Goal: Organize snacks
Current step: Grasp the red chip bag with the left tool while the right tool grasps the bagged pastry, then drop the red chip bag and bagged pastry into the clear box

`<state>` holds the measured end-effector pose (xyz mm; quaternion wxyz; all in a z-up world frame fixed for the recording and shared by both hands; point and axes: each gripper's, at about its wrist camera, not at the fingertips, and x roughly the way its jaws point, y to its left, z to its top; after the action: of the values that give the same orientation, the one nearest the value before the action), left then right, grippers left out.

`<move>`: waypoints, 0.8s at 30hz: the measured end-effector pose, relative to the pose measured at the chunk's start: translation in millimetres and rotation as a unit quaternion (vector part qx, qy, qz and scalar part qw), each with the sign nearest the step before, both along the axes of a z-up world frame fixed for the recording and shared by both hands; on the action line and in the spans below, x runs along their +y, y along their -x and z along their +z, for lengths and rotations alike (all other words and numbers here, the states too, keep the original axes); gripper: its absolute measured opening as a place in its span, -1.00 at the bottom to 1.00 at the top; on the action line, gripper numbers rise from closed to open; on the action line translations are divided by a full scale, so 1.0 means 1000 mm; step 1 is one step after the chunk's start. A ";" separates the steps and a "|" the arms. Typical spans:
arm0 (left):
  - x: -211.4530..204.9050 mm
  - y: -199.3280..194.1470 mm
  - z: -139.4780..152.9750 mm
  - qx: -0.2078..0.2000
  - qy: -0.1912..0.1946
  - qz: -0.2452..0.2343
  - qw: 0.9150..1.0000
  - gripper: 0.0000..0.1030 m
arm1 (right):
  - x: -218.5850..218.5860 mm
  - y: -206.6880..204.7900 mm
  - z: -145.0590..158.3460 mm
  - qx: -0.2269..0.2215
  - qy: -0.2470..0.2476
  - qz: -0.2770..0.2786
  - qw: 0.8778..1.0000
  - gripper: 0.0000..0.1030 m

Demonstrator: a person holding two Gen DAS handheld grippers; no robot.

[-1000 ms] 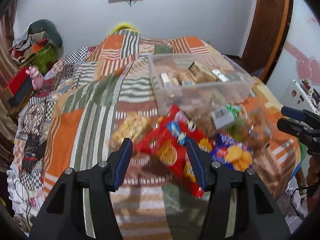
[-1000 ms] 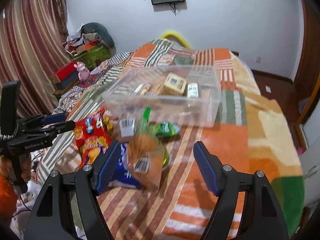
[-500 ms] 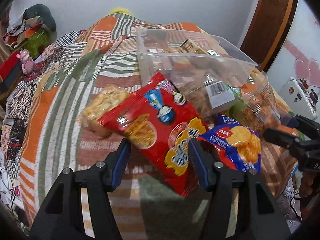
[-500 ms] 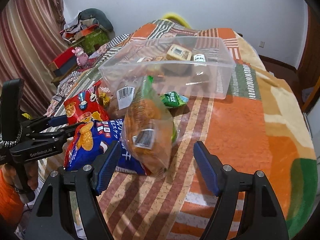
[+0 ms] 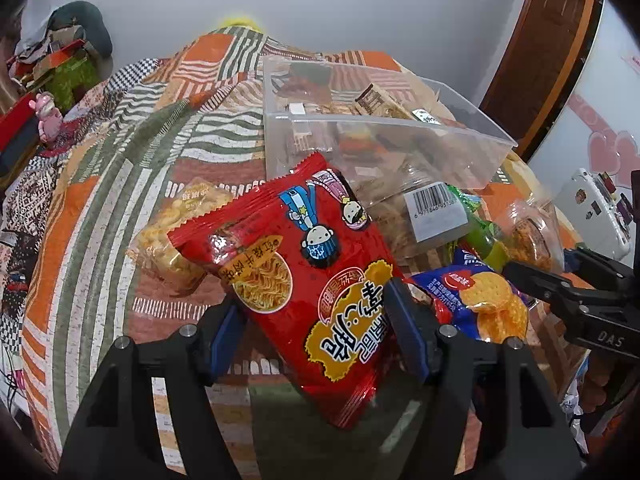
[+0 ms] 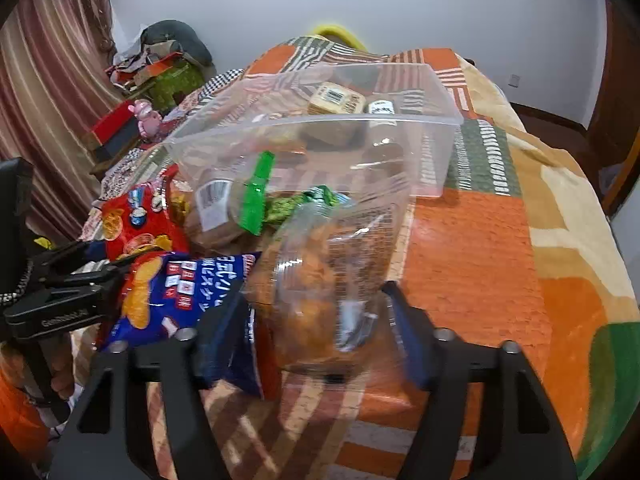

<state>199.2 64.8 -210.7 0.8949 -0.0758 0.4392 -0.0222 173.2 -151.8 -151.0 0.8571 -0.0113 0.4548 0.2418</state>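
On the patchwork bedspread point(image 5: 100, 208), the left claw point(image 5: 316, 332) straddles the lower half of a red instant-noodle packet point(image 5: 304, 272), its jaws opening, with the packet between them and no firm pinch visible. The right claw point(image 6: 316, 332) is closing around a clear bag of orange-brown snacks point(image 6: 320, 280) that lies just in front of the clear plastic bin point(image 6: 432, 152), beside a blue cracker bag point(image 6: 176, 292); blur hides whether the pads press it.
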 end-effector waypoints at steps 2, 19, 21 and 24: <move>-0.002 0.003 0.002 -0.008 0.002 -0.004 1.000 0.08 | -0.004 0.001 0.001 0.001 -0.006 -0.002 1.000 0.07; -0.014 0.017 0.034 -0.053 0.045 -0.035 0.997 -0.51 | -0.010 0.007 0.022 -0.030 -0.006 -0.009 0.999 -0.03; -0.011 0.019 0.039 -0.059 0.043 -0.031 0.997 -0.53 | -0.013 0.007 0.027 -0.036 -0.008 -0.012 0.999 -0.03; -0.007 0.022 0.048 -0.068 0.031 -0.027 0.997 -0.55 | -0.016 0.009 0.033 -0.046 -0.010 -0.016 0.999 -0.03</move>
<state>177.5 57.8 -162.7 0.9189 -0.0905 0.3784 -0.0649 164.3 -167.7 -117.9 0.8808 -0.0067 0.4125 0.2322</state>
